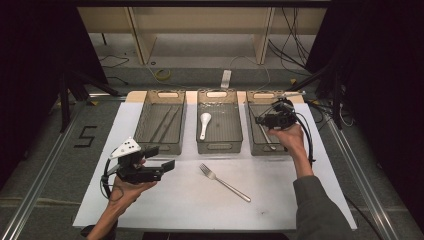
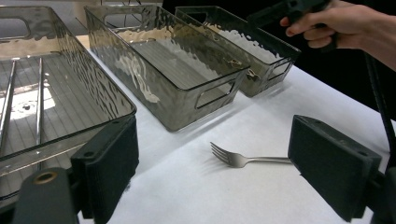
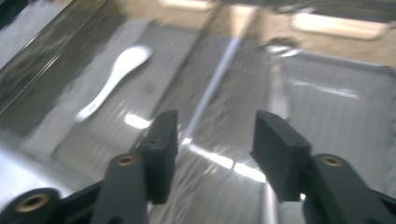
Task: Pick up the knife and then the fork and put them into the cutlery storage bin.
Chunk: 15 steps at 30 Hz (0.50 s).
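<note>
A metal fork [image 1: 225, 182] lies on the white sheet [image 1: 190, 200] in front of three clear grey bins. My left gripper [image 1: 162, 157] is open at the sheet's left side, low and pointing right; in the left gripper view the fork [image 2: 247, 160] lies ahead between its wide-apart jaws, untouched by my left gripper [image 2: 215, 140]. My right gripper [image 1: 258, 120] hovers open over the right bin [image 1: 252, 145], with nothing between the jaws of my right gripper [image 3: 215, 135]. A white spoon [image 1: 204, 122] lies in the middle bin [image 1: 219, 146]; the blurred right gripper view has the spoon [image 3: 116, 77] too.
The left bin [image 1: 160, 146] holds two thin metal rods [image 1: 165, 122]. A slim metal utensil [image 1: 266, 135] lies in the right bin. The sheet's front half is bare around the fork. Cables and table legs sit on the floor behind the bins.
</note>
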Each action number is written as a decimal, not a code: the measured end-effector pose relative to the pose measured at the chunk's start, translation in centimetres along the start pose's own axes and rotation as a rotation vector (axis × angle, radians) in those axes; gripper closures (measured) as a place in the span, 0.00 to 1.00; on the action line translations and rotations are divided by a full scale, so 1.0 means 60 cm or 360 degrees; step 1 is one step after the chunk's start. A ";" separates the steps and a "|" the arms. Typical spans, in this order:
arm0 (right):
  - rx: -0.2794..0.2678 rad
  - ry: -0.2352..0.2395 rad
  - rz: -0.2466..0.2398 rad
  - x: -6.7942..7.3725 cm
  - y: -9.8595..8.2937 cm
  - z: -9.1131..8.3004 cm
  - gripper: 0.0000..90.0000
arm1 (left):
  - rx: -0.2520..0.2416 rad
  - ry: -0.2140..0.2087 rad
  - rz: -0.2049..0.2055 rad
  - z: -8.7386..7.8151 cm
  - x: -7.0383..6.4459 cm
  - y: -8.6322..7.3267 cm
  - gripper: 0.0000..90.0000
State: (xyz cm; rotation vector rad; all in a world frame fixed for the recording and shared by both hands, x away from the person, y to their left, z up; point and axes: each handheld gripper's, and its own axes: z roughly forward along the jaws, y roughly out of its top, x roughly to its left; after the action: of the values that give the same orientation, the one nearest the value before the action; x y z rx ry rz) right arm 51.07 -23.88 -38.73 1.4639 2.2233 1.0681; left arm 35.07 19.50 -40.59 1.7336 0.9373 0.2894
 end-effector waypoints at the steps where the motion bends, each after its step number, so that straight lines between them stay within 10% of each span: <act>1: 0.0016 0.0032 -0.0041 0.010 -0.005 -0.004 0.51 | -0.0002 0.0000 -0.0001 -0.001 0.000 0.000 0.17; 15: 0.0093 0.0217 -0.0380 0.125 -0.058 -0.061 0.38 | -0.0004 0.0000 0.0009 0.001 -0.002 0.000 0.17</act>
State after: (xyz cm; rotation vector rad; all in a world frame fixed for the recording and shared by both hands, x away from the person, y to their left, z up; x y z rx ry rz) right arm 43.20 -19.61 -37.45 1.1395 2.4676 1.0598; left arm 35.04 19.38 -40.58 1.7344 0.9316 0.2941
